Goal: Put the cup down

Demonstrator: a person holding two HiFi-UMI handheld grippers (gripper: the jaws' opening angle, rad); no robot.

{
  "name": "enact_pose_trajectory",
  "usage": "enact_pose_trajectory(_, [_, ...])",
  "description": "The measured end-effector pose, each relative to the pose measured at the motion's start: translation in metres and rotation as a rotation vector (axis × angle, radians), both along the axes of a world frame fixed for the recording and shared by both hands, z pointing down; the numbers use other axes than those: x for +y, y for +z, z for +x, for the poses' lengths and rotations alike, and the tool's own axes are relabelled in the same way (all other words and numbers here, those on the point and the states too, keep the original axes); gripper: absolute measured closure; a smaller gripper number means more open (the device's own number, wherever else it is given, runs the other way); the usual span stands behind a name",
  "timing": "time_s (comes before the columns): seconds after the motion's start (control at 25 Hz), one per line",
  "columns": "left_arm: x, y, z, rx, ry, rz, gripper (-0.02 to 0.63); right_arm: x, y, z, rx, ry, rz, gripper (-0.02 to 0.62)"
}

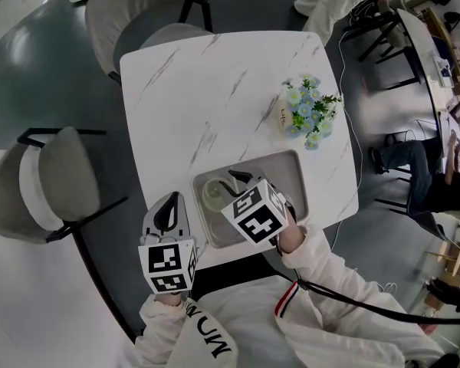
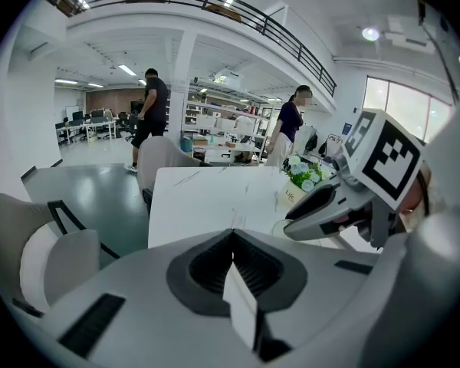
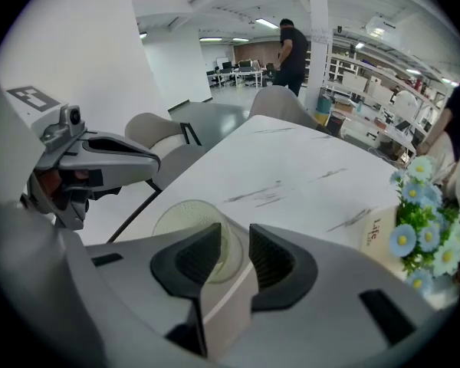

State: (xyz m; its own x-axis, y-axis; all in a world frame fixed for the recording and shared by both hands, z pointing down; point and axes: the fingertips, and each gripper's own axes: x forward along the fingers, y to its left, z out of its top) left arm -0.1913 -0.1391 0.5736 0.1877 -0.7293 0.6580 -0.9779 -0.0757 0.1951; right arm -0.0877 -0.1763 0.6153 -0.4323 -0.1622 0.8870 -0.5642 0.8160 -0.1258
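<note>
Cup, translucent pale-green plastic [image 1: 214, 193], stands upright at the left end of the grey rectangular tray [image 1: 288, 172]. The right gripper [image 1: 235, 180] reaches over that tray from its near side. Its marker cube hides the tray's near rim and part of the cup's right side.

In the right gripper view the right gripper's [image 3: 234, 238] fingers stand apart. The left one covers the near right part of the cup [image 3: 185, 222], and whether it touches the wall is hard to tell.

The left gripper [image 1: 167, 210] hangs just left of the tray with its fingers together and empty [image 2: 231, 241].

The tray sits against the near edge of the white marble-patterned desk [image 1: 207, 90]. Beyond its far rim lies plain top. A pot of blue and white flowers [image 1: 310, 112] stands past the tray's far right corner. A grey chair [image 1: 52, 181] is well left of the tray.
</note>
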Motion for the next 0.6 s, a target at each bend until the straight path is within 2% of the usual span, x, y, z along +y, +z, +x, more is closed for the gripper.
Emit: enact_pose_trajectory(0.6, [0.011, -0.033, 0.006, -0.059, 0.011, 0.049, 0.595, 0.004, -0.048, 0.022, -0.125, 0.111, 0.102, 0.486])
